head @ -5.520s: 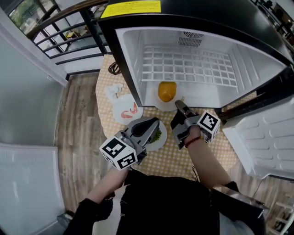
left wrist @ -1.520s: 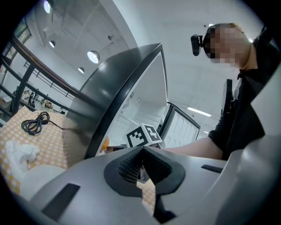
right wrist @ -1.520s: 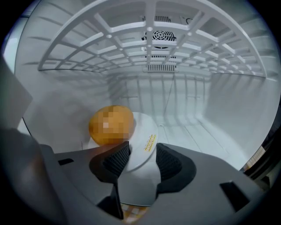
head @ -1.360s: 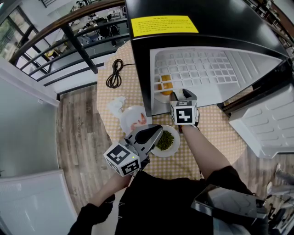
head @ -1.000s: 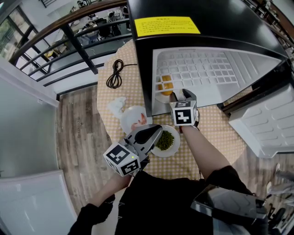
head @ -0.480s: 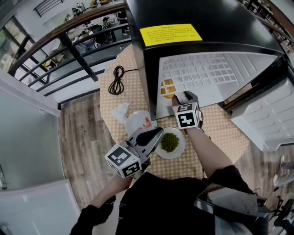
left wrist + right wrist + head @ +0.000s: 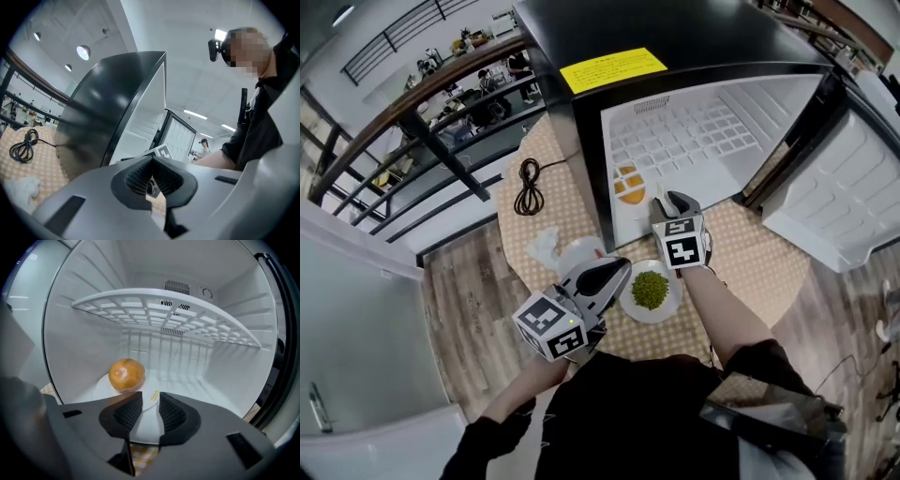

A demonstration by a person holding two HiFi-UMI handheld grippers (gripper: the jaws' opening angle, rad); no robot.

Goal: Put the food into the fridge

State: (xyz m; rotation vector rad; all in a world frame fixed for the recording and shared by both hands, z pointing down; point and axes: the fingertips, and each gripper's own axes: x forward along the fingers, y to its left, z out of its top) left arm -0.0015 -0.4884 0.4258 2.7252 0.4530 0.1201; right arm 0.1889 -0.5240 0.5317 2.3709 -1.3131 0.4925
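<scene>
An orange bun (image 7: 126,374) lies on a white plate (image 7: 149,423) on the floor of the open fridge (image 7: 712,141), at its left side; in the head view the bun (image 7: 628,185) shows there too. My right gripper (image 7: 150,401) points at that plate from the fridge mouth. Its jaws are closing with a gap left and press on nothing. A white plate (image 7: 670,307) of green peas (image 7: 650,290) sits on the checkered table, just behind the right gripper (image 7: 668,200). My left gripper (image 7: 605,275) hovers left of the peas, shut and empty.
A white wire shelf (image 7: 178,315) spans the fridge above the bun. The fridge door (image 7: 853,187) stands open at the right. Another white plate (image 7: 581,251), a crumpled tissue (image 7: 544,246) and a black cable (image 7: 528,187) lie on the table's left part.
The bun's plate has gone from the fridge's front edge to its inside left. The right gripper has let go of it and stays at the fridge mouth. The left gripper has hardly moved.
</scene>
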